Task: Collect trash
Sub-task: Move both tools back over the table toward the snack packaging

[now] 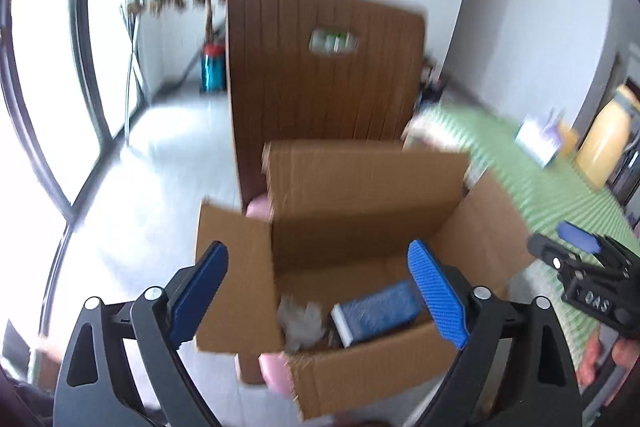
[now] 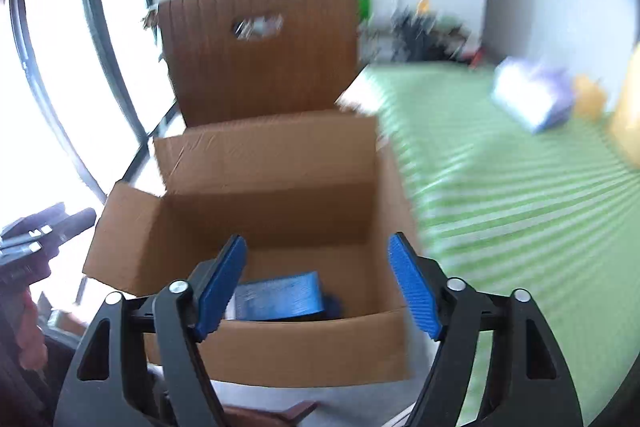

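Room: white walls, tall dark-framed window (image 1: 60,67) at left, pale floor; both views motion-blurred.
Surface: green-and-white striped cloth (image 2: 520,195) to the right of the open brown cardboard box (image 2: 276,195).
Box: flaps spread; a brown slatted chair back (image 1: 320,75) rises behind its far edge.
Trash: blue flat rectangular packet (image 1: 378,311) lies on the box floor near the near wall; crumpled white paper wad (image 1: 300,319) just beside it, toward the left corner.
Left gripper (image 1: 318,291): blue pads apart, nothing between them, above the box.
Right gripper (image 2: 318,283): pads apart, empty, over the near edge.
Far cloth: blurred lilac-white pack (image 2: 532,99).
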The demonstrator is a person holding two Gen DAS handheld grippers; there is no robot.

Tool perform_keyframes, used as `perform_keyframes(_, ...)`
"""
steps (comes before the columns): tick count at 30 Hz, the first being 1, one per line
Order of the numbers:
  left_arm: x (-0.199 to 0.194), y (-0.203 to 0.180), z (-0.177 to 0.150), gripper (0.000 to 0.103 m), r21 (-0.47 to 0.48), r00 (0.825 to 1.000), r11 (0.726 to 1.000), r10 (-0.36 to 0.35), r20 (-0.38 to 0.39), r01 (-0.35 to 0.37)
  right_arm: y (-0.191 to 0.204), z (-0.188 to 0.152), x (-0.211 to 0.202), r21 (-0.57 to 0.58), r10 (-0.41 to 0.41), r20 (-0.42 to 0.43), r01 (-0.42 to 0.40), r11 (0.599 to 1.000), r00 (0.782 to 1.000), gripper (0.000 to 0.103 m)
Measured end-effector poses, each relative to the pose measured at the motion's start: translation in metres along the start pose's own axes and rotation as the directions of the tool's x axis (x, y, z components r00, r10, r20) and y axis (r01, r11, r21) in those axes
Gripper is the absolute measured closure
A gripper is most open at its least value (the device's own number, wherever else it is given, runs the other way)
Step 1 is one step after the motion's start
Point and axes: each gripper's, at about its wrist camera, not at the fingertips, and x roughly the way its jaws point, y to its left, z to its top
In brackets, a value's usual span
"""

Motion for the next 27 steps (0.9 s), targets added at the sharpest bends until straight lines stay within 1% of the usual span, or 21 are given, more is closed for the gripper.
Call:
perform_keyframes(1,-0.009,-0.005,0.001,0.013,0.003,0.999,1.0,-0.003,0.049,0.003,-0.004,-0.002,-0.016,-0.003,-0.036,0.042,0.036,0.999,0.998,0.03)
perform_keyframes(3,-0.027,-0.017,0.001,0.013,0.009,0.99,1.0,-0.024,0.14,0.023,-0.014,-0.007,-0.045,0.014,-0.089,0.103,0.088,0.996,0.991,0.03)
perform_keyframes(5,-0.04,-0.031,0.003,0.013,0.011,0.981,0.998,-0.059,0.184,0.058,-0.03,-0.014,-0.074,0.048,-0.141,0.151,0.136,0.99,0.978,0.03)
perform_keyframes(7,-0.05,-0.045,0.003,0.013,0.019,0.975,0.996,-0.088,0.204,0.086,-0.045,-0.022,-0.105,0.089,-0.215,0.178,0.202,0.975,0.96,0.028)
perform_keyframes(8,-0.054,-0.055,0.003,0.012,0.035,0.973,0.995,-0.102,0.205,0.096,-0.052,-0.026,-0.117,0.109,-0.237,0.185,0.22,0.969,0.954,0.025)
perform_keyframes(10,-0.066,-0.082,0.0,0.012,0.087,0.966,0.989,-0.136,0.222,0.119,-0.075,-0.042,-0.154,0.169,-0.296,0.209,0.263,0.95,0.932,0.022)
perform_keyframes(11,-0.074,-0.097,-0.004,0.011,0.113,0.959,0.985,-0.157,0.235,0.133,-0.081,-0.05,-0.165,0.184,-0.319,0.214,0.283,0.941,0.923,0.022)
perform_keyframes(13,-0.085,-0.123,-0.011,0.009,0.151,0.948,0.974,-0.203,0.245,0.17,-0.1,-0.069,-0.198,0.215,-0.405,0.215,0.362,0.907,0.889,0.021)
perform_keyframes(14,-0.092,-0.137,-0.017,0.009,0.165,0.941,0.967,-0.231,0.247,0.194,-0.106,-0.076,-0.211,0.223,-0.432,0.209,0.388,0.894,0.877,0.021)
perform_keyframes(15,-0.098,-0.151,-0.021,0.009,0.174,0.934,0.96,-0.26,0.245,0.222,-0.116,-0.087,-0.227,0.238,-0.47,0.201,0.422,0.875,0.86,0.021)
perform_keyframes(16,-0.101,-0.162,-0.024,0.008,0.179,0.928,0.952,-0.287,0.24,0.248,-0.123,-0.095,-0.24,0.249,-0.493,0.197,0.443,0.861,0.848,0.021)
perform_keyframes(20,-0.12,-0.222,-0.045,0.008,0.223,0.896,0.905,-0.404,0.185,0.362,-0.156,-0.143,-0.298,0.314,-0.599,0.158,0.535,0.784,0.785,0.021)
perform_keyframes(22,-0.129,-0.249,-0.056,0.008,0.258,0.882,0.883,-0.44,0.171,0.391,-0.172,-0.168,-0.322,0.351,-0.638,0.127,0.568,0.745,0.759,0.021)
perform_keyframes(25,-0.142,-0.289,-0.075,0.008,0.31,0.857,0.844,-0.496,0.14,0.438,-0.189,-0.199,-0.349,0.389,-0.678,0.085,0.603,0.697,0.73,0.021)
perform_keyframes(26,-0.144,-0.299,-0.082,0.008,0.32,0.85,0.833,-0.51,0.13,0.451,-0.197,-0.206,-0.356,0.399,-0.686,0.072,0.61,0.685,0.724,0.021)
perform_keyframes(27,-0.149,-0.312,-0.089,0.008,0.333,0.838,0.816,-0.533,0.116,0.473,-0.204,-0.216,-0.365,0.415,-0.699,0.052,0.622,0.664,0.713,0.021)
